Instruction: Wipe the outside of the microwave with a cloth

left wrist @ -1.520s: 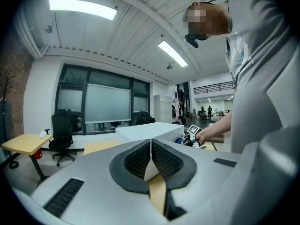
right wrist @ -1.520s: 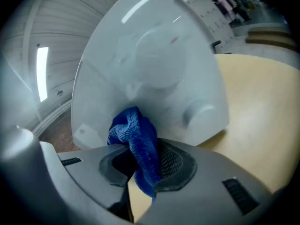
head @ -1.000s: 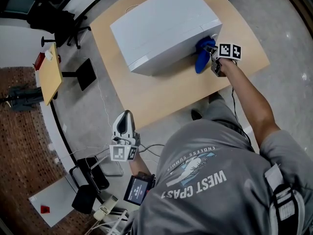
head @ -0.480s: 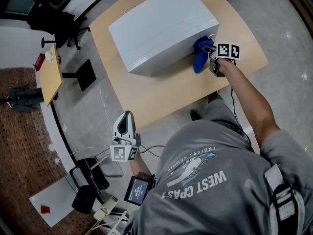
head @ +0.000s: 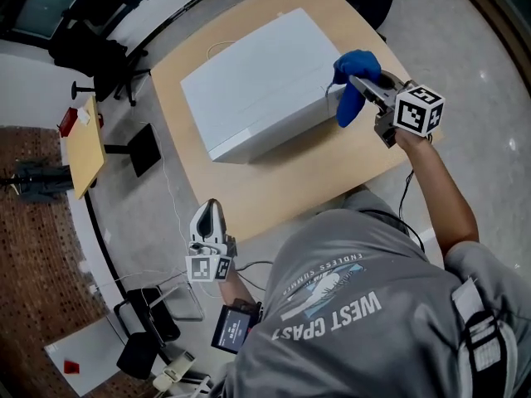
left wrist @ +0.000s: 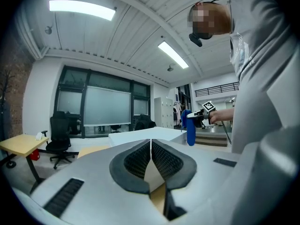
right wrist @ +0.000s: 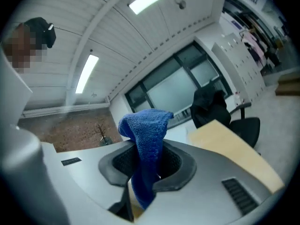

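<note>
The white box-shaped microwave (head: 257, 81) is plain and unpatterned, on the pale tan wooden table (head: 307, 172). The bright blue knitted cloth (head: 353, 89) shows a fine ribbed weave. The left gripper (head: 211, 207) and right gripper (head: 361, 80) are grey with black pads, and their cubes bear black-and-white square markers. At far left lies the rust-brown mottled carpet (head: 33, 222).

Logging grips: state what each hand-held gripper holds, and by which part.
The right hand-held gripper clamps the blue cloth around its middle, a bunch above the jaws, a tail below. The left hand-held gripper is shut, empty.
</note>
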The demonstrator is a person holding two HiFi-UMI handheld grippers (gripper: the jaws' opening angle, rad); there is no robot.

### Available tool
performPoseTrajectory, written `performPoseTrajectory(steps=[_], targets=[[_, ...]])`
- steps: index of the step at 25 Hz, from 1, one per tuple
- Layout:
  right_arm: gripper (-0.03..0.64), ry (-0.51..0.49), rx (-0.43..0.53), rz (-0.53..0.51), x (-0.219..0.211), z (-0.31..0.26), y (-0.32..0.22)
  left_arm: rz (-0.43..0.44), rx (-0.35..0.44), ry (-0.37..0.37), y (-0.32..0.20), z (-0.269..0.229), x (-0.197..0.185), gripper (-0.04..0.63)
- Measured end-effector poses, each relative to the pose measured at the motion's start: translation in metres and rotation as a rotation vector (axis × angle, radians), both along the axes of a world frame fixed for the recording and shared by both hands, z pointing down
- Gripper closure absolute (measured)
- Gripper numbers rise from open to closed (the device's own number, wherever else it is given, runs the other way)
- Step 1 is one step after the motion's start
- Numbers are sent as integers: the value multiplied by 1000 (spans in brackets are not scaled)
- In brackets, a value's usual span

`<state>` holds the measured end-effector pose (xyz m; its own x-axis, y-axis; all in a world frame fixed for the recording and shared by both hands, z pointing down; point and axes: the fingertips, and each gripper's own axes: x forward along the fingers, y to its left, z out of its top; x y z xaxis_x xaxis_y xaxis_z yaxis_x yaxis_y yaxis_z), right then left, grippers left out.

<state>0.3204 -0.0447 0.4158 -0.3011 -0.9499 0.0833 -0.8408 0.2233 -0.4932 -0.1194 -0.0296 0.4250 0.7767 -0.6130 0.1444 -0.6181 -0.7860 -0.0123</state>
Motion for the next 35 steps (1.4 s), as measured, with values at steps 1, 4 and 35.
performPoseTrajectory(steps=[1,4,35], targets=[[523,11,51,33,22,-19,-13,-5,6,1,-5,-4,7,566],[522,49,110,95,73,-47,-60,-29,20,-3,-19,-18,25,566],[525,-610,-511,-27,88,310,-149,-147,-87,-102,-47,7,114,566]])
